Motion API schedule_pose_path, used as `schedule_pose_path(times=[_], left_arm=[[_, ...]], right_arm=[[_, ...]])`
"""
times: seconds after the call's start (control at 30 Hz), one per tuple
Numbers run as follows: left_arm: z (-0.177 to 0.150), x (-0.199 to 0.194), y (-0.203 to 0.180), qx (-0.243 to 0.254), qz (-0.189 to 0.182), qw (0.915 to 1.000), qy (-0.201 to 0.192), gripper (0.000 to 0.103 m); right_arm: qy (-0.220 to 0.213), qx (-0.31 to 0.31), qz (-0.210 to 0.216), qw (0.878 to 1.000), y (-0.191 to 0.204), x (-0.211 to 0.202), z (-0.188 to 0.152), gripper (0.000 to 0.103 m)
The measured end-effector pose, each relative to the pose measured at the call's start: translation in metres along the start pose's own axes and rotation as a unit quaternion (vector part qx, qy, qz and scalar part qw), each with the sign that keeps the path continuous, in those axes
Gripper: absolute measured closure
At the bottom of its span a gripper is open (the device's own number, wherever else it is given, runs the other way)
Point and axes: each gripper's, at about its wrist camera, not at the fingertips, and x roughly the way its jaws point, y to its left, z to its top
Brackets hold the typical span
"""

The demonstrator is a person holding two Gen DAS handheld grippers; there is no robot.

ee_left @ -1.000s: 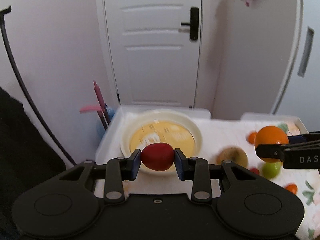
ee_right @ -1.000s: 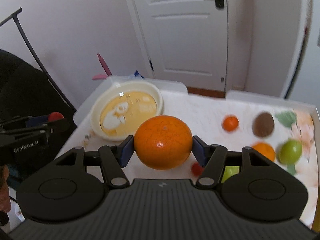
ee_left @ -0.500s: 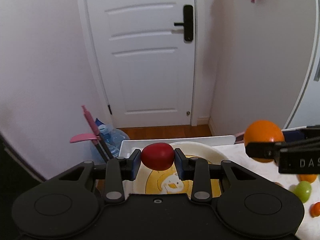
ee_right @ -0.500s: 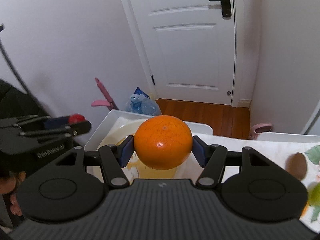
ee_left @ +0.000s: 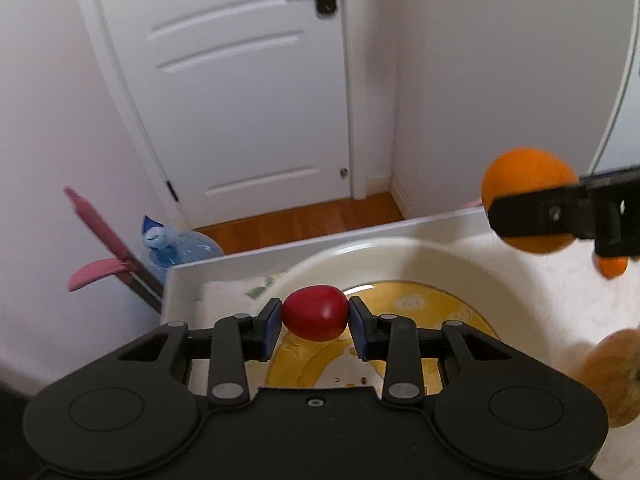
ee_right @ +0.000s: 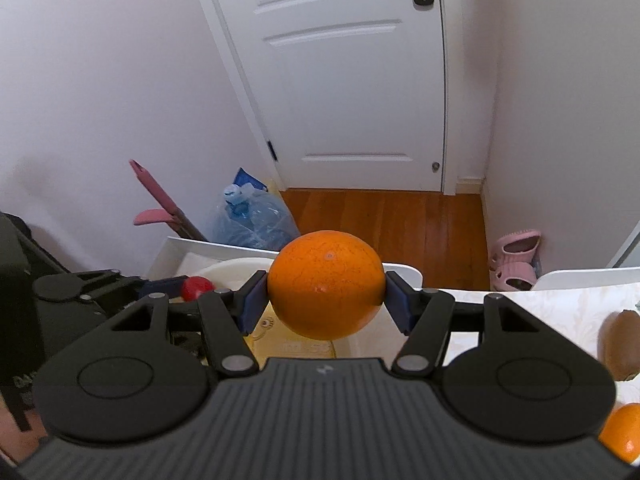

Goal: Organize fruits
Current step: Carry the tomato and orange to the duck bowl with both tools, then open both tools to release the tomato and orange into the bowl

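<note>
My left gripper (ee_left: 315, 317) is shut on a small red fruit (ee_left: 315, 312) and holds it above the near rim of a cream bowl with a yellow inside (ee_left: 404, 256). My right gripper (ee_right: 326, 300) is shut on a large orange (ee_right: 326, 290) and holds it above the same bowl (ee_right: 224, 270). In the left wrist view the orange (ee_left: 526, 178) and the right gripper's fingers (ee_left: 560, 212) hang at the right, over the bowl's far right rim. In the right wrist view the red fruit (ee_right: 197, 287) shows at the left.
The bowl stands at the left end of a white tray (ee_left: 280, 252) lined with cloth. A brown kiwi (ee_right: 620, 344) and another orange (ee_right: 622, 434) lie at the right. A small orange fruit (ee_left: 610, 267) and a brownish fruit (ee_left: 616, 376) lie right of the bowl. A water jug (ee_right: 252, 220) and pink handles (ee_right: 156, 196) stand beyond the tray.
Both grippers have moved forward and down over the bowl, each still holding its fruit. The bowl now fills more of both views.
</note>
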Motion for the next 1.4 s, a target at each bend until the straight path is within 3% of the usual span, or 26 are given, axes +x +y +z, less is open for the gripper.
schedule_pose_path(times=[0.17,0.23,0.27,0.3,0.67,1.0,1.33,1.4], left_arm=[[-0.004,0.01,-0.008,0.023,-0.002,0.9997,0.009,0.063],[-0.002,0.008,-0.007,0.025,0.001,0.9997,0.005,0.047],[-0.002,0.006,-0.006,0.025,0.002,0.9997,0.002,0.024],[-0.003,0.0,-0.005,0.023,0.003,0.9997,-0.008,0.013],[-0.017,-0.048,0.013,-0.029,0.026,0.9991,-0.018,0.011],[-0.041,-0.068,0.032,-0.078,0.042,0.9961,-0.002,0.009],[-0.053,-0.076,0.035,-0.084,0.048,0.9953,0.0,0.008],[-0.056,-0.079,0.035,-0.084,0.051,0.9951,-0.003,0.008]], right_arm=[[0.007,0.004,-0.007,1.0,-0.004,0.008,0.0,0.026],[0.008,0.005,-0.008,1.0,-0.005,0.009,0.003,0.026],[0.008,0.005,-0.009,1.0,-0.004,0.009,0.004,0.026],[0.007,0.006,-0.008,1.0,-0.004,0.009,0.005,0.026],[0.015,-0.041,0.019,0.999,0.014,0.013,0.009,0.026],[0.041,-0.115,0.031,0.992,0.05,0.043,-0.013,0.026],[0.039,-0.178,0.011,0.983,0.069,0.062,-0.035,0.026],[0.021,-0.183,0.0,0.983,0.07,0.058,-0.036,0.021]])
